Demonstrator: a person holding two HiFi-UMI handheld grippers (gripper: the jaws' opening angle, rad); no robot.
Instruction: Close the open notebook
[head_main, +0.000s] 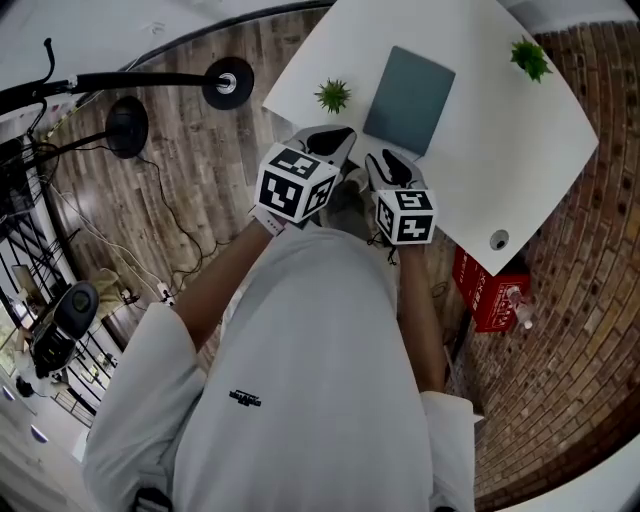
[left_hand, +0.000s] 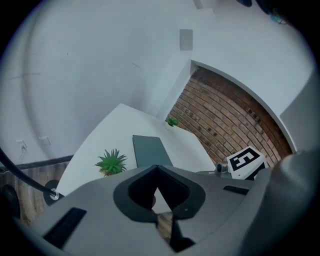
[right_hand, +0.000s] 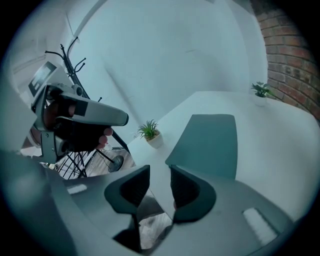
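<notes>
Head view: we see the notebook (head_main: 410, 100) lying flat on the white table (head_main: 500, 170), dark cover up, between the near plant (head_main: 333, 96) and the far plant (head_main: 529, 57). The left gripper (head_main: 337, 140) and the right gripper (head_main: 392, 162) hang side by side at the table's near edge, both short of the notebook. A red box (head_main: 490, 290) stands on the floor beneath the table.

Left gripper view: we read the left gripper (left_hand: 157, 168) as closed. Its jaw tips meet and nothing sits between them. The notebook (left_hand: 150, 150) lies beyond the tips, apart from them, with the near plant (left_hand: 112, 162) to its left.

Right gripper view: we read the right gripper (right_hand: 160, 172) as partly open. A narrow gap separates the jaws and it is empty, with only the table's edge showing through it. The notebook (right_hand: 207, 142) lies just ahead, untouched. A hand (right_hand: 102, 134) holds the left gripper (right_hand: 80, 117) at the frame's left.
</notes>
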